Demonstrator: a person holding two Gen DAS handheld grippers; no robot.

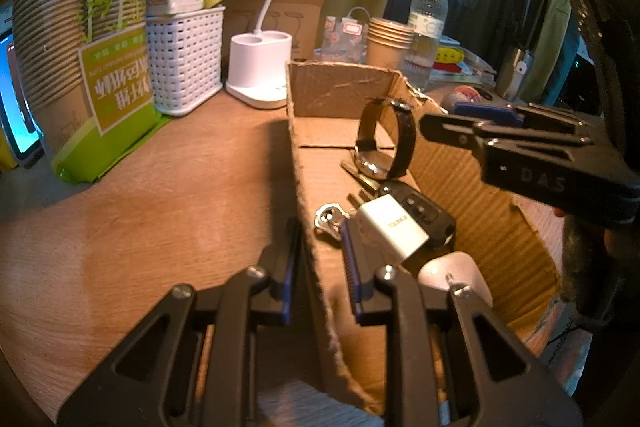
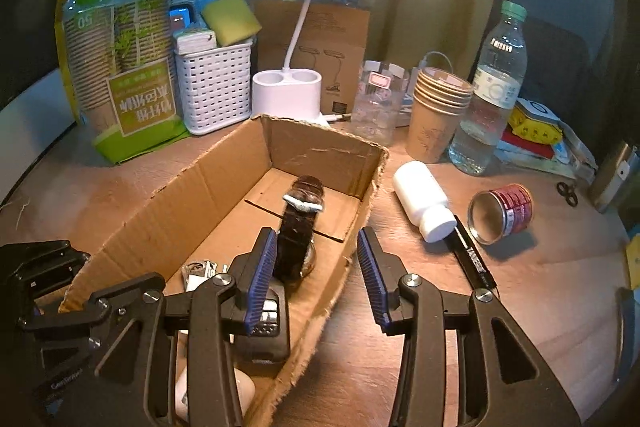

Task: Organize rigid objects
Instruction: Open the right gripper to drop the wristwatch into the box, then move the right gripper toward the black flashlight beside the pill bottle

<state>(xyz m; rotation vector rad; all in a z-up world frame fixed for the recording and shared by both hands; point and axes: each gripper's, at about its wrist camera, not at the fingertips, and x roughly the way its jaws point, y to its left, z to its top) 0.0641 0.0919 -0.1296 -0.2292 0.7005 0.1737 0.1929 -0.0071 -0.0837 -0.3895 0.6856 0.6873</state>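
Two grippers are held at the cardboard box [image 2: 168, 187]. The left gripper [image 1: 320, 267] is spread over the box's left wall, so the box can be kept from sliding. The right gripper [image 2: 316, 275] is spread wide over the right wall, with nothing held. A watch [image 2: 300, 223], keys [image 1: 332, 217] and a charger [image 1: 392, 227] are already kept inside. A white bottle [image 2: 424, 203], a pen [image 2: 472, 255] and a tin [image 2: 502, 213] are left out on the table [image 2: 540, 287], where lots of room is seen.

Watch [image 2: 302, 227], keys [image 1: 332, 217], charger [image 1: 394, 227] lying in box [image 2: 192, 195] (watch farthest back); bottle [image 2: 424, 201], can [image 2: 502, 213], pen [image 2: 474, 259] lying right of box on surface [image 2: 540, 287].
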